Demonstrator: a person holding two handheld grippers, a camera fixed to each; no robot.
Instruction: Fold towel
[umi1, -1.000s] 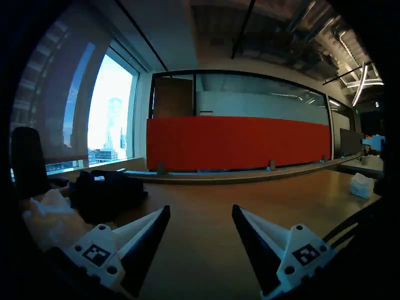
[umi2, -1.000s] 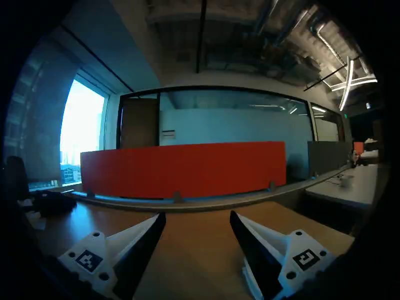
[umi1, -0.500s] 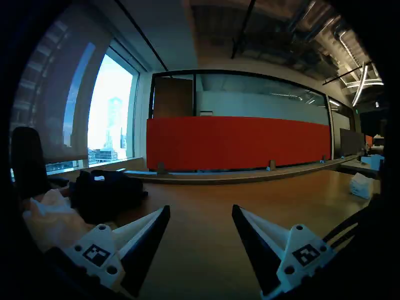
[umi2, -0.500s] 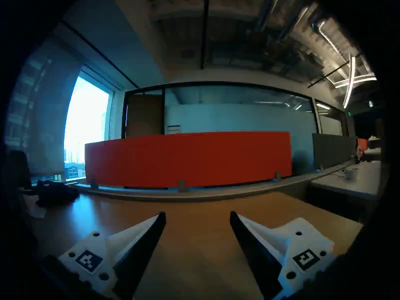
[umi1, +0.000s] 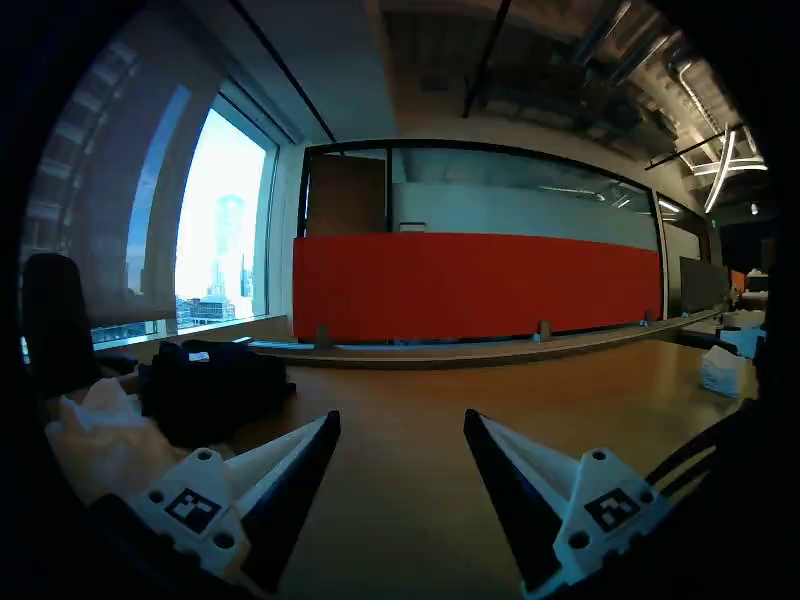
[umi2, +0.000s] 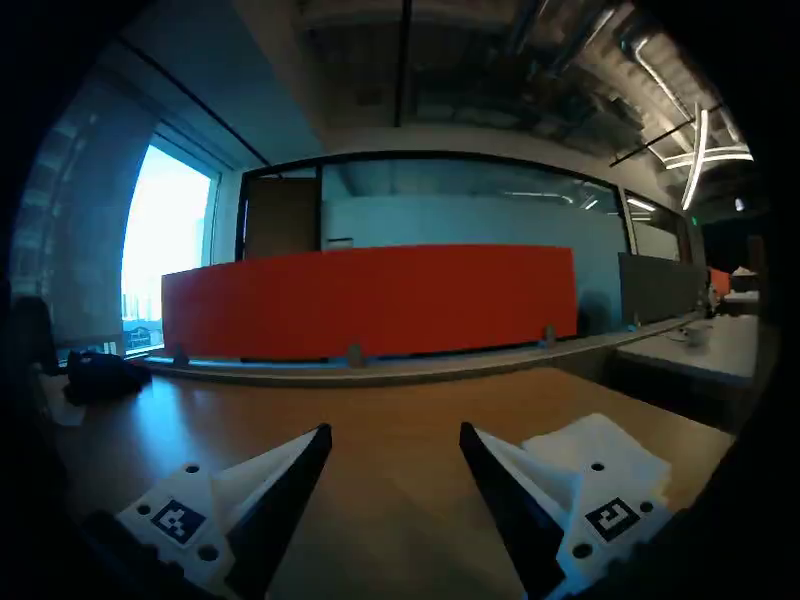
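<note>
Asking: where is the towel lying from our jaws?

Answering: in the right gripper view we are seeing a white folded towel (umi2: 605, 432) lying flat on the wooden table (umi2: 390, 400). It is off to the right of the right gripper (umi2: 394, 428), just beside and partly behind its right-hand finger. The jaws there are standing apart, gripping nothing.

Asking: which of our hands is nearer?

Answering: we are judging the right one nearer. In the left gripper view the left gripper (umi1: 401, 415) is likewise standing released, with bare wood between its fingers. A small white bundle (umi1: 722, 370) is sitting well apart at the far right edge. It may be the same towel, though we cannot tell.

Asking: what are we failing to make out?

Answering: the finger is hiding the towel's near edge, so we cannot tell its long axis. A pale crumpled cloth (umi1: 100, 440) and a dark heap (umi1: 215, 385) are lying at the left of the left gripper view, and we cannot say whether either is a towel.
</note>
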